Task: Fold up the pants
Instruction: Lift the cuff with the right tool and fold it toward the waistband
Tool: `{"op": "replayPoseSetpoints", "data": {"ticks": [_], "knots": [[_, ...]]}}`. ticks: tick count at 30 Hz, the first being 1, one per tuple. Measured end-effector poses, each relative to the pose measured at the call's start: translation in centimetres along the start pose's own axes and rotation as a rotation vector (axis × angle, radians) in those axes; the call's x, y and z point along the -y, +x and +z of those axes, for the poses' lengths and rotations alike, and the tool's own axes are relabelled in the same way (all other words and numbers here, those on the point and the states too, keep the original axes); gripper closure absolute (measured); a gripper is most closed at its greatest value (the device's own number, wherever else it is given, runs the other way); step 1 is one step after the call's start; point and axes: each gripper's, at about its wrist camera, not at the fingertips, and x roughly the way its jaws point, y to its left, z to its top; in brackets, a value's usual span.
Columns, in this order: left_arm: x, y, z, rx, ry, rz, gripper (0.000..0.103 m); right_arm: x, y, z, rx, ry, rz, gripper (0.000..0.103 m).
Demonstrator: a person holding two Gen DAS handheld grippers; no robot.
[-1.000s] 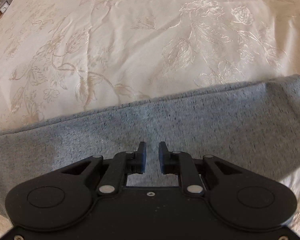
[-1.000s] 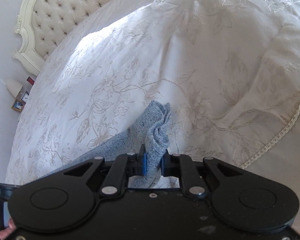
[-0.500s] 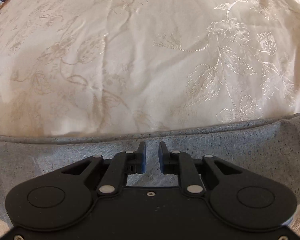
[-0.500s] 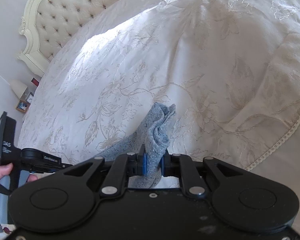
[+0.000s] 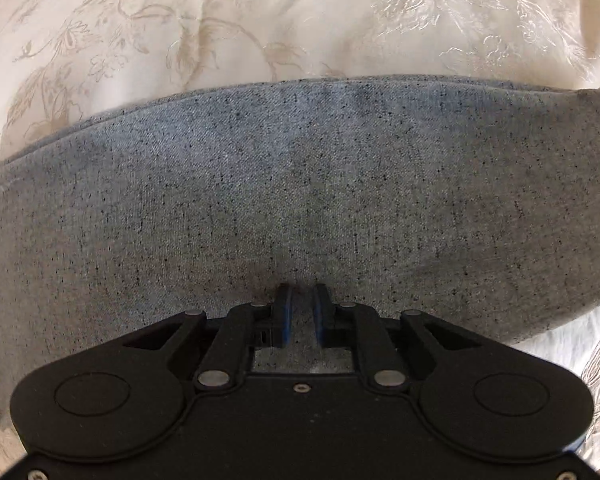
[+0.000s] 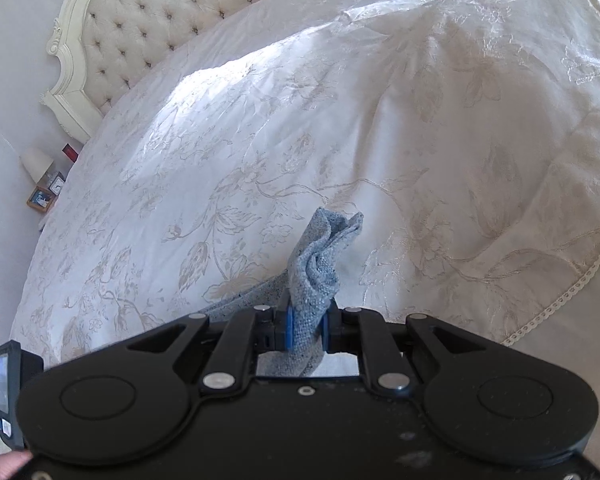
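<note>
— What are we working on?
— We see a bed [image 6: 440,128] under a cream bedspread [image 5: 260,20] with a woven flower pattern and a tufted headboard [image 6: 148,28].
— And directly on it?
— We find grey speckled pants [image 5: 300,184] spread flat across the cover; one end [image 6: 324,256] is lifted off it.

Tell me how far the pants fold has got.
Early stage. Done: the pants lie as a flat band on the bedspread. In hand: the right claw pinches a bunched end of them, lifted; the left claw is closing down onto the flat cloth. Left: no finished fold is visible yet.
</note>
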Motion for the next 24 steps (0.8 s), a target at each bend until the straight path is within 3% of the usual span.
{"op": "replayPoseSetpoints", "data": {"ticks": [3,7,14,19,24], "knots": [[-1.2,-1.9,0.4,0.040,0.015,-0.079,0.079,-1.6,-0.7,-0.3,0.024,-0.027,-0.022,0.089],[-4.7,-4.7,-0.1,0.103,0.035,-0.097,0.079,-5.2,-2.1,-0.5,0.057,-0.086,-0.042,0.089],[-14.9,-7.0,-1.2,0.148,0.013,-0.088,0.079,-17.5,-4.3,-3.3,0.097,-0.268,0.008,0.089],[-22.1,-6.6,-2.6,0.144,-0.036,-0.052,0.080,-27.9,-2.5,-9.0,0.056,-0.424,0.110,0.089],[-28.0,-5.2,-3.7,0.108,-0.096,-0.026,0.080,-34.9,3.0,-16.9,-0.071,-0.517,0.171,0.089]]}}
